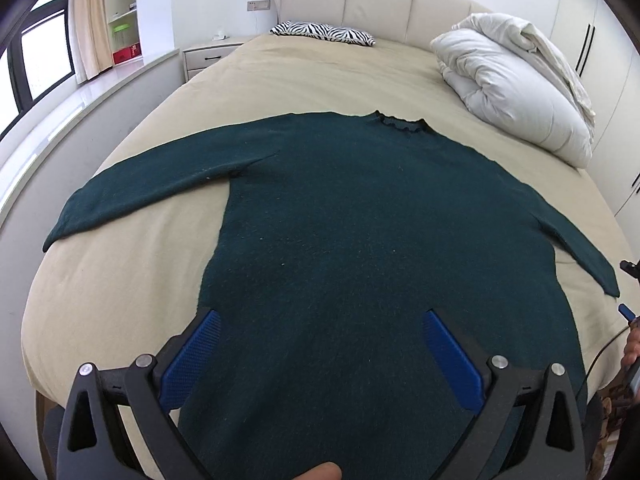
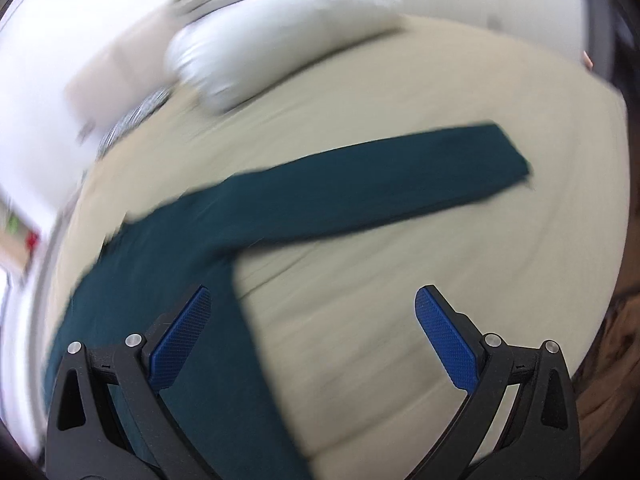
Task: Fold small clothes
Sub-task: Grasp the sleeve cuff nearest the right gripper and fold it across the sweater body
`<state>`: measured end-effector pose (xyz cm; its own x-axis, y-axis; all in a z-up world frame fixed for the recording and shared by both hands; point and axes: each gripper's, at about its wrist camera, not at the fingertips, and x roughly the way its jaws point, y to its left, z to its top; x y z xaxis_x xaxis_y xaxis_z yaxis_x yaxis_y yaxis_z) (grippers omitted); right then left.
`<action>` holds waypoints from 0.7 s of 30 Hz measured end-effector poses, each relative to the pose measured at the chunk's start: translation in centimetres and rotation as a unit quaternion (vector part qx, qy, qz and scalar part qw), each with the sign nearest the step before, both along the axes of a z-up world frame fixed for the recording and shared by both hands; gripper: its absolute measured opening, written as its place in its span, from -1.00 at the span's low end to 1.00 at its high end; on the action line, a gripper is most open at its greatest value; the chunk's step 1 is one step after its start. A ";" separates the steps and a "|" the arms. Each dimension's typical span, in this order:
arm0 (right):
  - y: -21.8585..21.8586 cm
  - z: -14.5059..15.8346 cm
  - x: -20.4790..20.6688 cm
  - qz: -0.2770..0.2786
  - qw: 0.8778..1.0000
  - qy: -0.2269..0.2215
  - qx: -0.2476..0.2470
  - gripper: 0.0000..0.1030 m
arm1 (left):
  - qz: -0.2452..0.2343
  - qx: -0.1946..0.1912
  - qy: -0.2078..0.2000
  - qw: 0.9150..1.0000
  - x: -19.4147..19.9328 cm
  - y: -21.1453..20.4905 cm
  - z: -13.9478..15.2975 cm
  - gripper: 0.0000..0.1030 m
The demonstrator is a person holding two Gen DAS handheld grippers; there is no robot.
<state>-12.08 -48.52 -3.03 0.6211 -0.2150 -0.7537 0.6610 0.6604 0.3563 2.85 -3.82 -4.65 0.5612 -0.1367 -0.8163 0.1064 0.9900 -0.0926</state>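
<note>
Flat across my beige bed (image 1: 120,280) lies the dark green sweater (image 1: 360,220), sleeves out; my left tongs (image 1: 320,316) hover spread above its hem; my right tongs (image 2: 312,292) gape beside one sleeve (image 2: 400,176); white duvet (image 1: 512,92) beyond.

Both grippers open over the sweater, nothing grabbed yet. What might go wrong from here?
1. The sweater lies flat against the sheet; a pinch by the left gripper may catch the sheet too.
2. The right wrist view is blurred, so aiming the right gripper at the sleeve is uncertain.
3. The duvet sits near the right shoulder; a sleeve swung wide might brush it.
</note>
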 end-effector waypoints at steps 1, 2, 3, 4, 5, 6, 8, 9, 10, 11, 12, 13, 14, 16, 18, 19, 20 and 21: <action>-3.0 -0.8 -1.0 -0.032 0.999 -0.015 0.027 0.93 | -0.005 0.001 0.006 1.000 0.4 -0.4 -0.2 1.00; -5.8 -1.7 -2.1 -0.064 0.996 -0.027 0.054 0.90 | -0.007 -0.002 0.013 1.000 0.8 -0.7 -0.5 1.00; -8.2 -2.6 -2.9 -0.088 0.992 -0.036 0.078 0.84 | -0.008 -0.006 0.016 1.000 1.1 -0.8 -0.7 1.00; -10.9 -3.7 -3.8 -0.110 0.987 -0.047 0.108 0.77 | -0.010 -0.014 0.017 1.000 1.4 -1.0 -0.9 1.00; -12.6 -4.5 -4.3 -0.121 0.983 -0.055 0.127 0.74 | -0.011 -0.020 0.017 1.000 1.7 -1.2 -1.1 1.00; -14.5 -5.5 -4.6 -0.131 0.979 -0.060 0.147 0.68 | -0.011 -0.025 0.012 1.000 2.0 -1.3 -1.2 1.00; -16.8 -7.0 -5.1 -0.147 0.972 -0.072 0.169 0.59 | -0.010 -0.039 -0.003 0.999 2.5 -1.5 -1.3 1.00; -17.8 -7.5 -5.2 -0.153 0.969 -0.084 0.177 0.58 | -0.014 -0.048 -0.006 0.999 2.7 -1.6 -1.4 1.00; -18.6 -7.8 -5.1 -0.159 0.966 -0.096 0.179 0.58 | -0.019 -0.051 -0.002 0.999 2.8 -1.7 -1.5 1.00; -19.3 -7.9 -4.9 -0.163 0.965 -0.106 0.176 0.57 | -0.023 -0.049 0.006 0.999 3.2 -1.9 -1.6 1.00; -20.0 -8.1 -4.6 -0.165 0.964 -0.113 0.173 0.52 | -0.025 -0.043 0.018 0.999 3.6 -2.0 -1.8 1.00; -20.7 -8.3 -4.1 -0.165 0.964 -0.118 0.172 0.36 | -0.020 -0.042 0.023 0.999 3.8 -1.8 -1.9 1.00; -21.3 -8.5 -3.7 -0.166 0.964 -0.119 0.172 0.26 | -0.011 -0.044 0.029 0.999 4.1 -1.5 -1.9 1.00; -21.9 -8.7 -2.4 -0.159 0.966 -0.113 0.167 -0.19 | -0.001 -0.050 0.026 0.998 4.5 -0.8 -1.8 1.00; -21.9 -8.7 -0.5 -0.144 0.974 -0.088 0.154 -0.58 | 0.001 -0.059 0.021 0.998 4.9 -0.2 -1.8 1.00; -21.6 -8.1 0.7 -0.142 0.975 -0.077 0.150 -0.71 | 0.001 -0.067 0.022 0.998 5.1 0.2 -1.9 1.00; -21.2 -7.7 1.4 -0.135 0.978 -0.071 0.141 -0.78 | 0.001 -0.072 0.022 0.997 5.3 0.4 -2.0 1.00; -20.4 -7.0 2.1 -0.128 0.981 -0.070 0.126 -0.83 | 0.000 -0.078 0.022 0.997 5.5 0.6 -2.1 1.00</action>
<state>-10.02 -68.96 -10.01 0.6724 -0.1945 -0.7142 0.7265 0.3581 0.5865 8.39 -3.23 -6.73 0.5248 -0.2641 -0.8092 0.0994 0.9631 -0.2499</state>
